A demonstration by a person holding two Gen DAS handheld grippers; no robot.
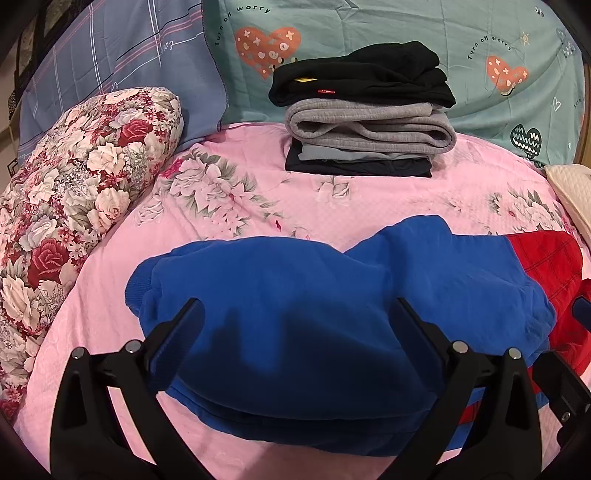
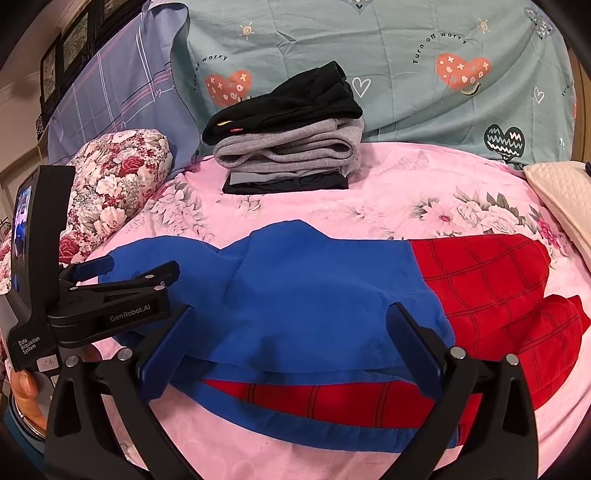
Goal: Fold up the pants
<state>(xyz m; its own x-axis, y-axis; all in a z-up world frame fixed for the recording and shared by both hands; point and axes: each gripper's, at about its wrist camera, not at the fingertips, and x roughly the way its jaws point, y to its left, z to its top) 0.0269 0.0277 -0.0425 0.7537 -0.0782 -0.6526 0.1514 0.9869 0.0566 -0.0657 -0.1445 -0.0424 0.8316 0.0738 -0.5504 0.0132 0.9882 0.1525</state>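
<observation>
Two handheld grippers are hovering over blue-and-red pants (image 2: 332, 295) lying partly folded across a pink floral bedspread (image 1: 258, 177), the blue part lying over the red, with a red strip showing under the near blue edge. The left gripper (image 1: 299, 314) is standing with its fingers spread wide above the blue cuff end, gripping nothing. The right gripper (image 2: 291, 317) is likewise gaping wide over the blue-red seam, empty. In the right view, the left gripper appears from the side, a hand (image 2: 22, 391) clutching its handle.

The risks, judging from this layout: the fabric is lying in several loose layers at the near edge, so a pinch may be catching only the top layer and dragging the fold apart. The two grippers are working close together, and a careless swing could be knocking one into the other. A lift that is uneven between the two ends would likely be skewing the fold. Behind, a stack of folded clothes (image 1: 365, 110) is sitting near the pillows (image 1: 369, 26); a hasty placement on top could be toppling it.
</observation>
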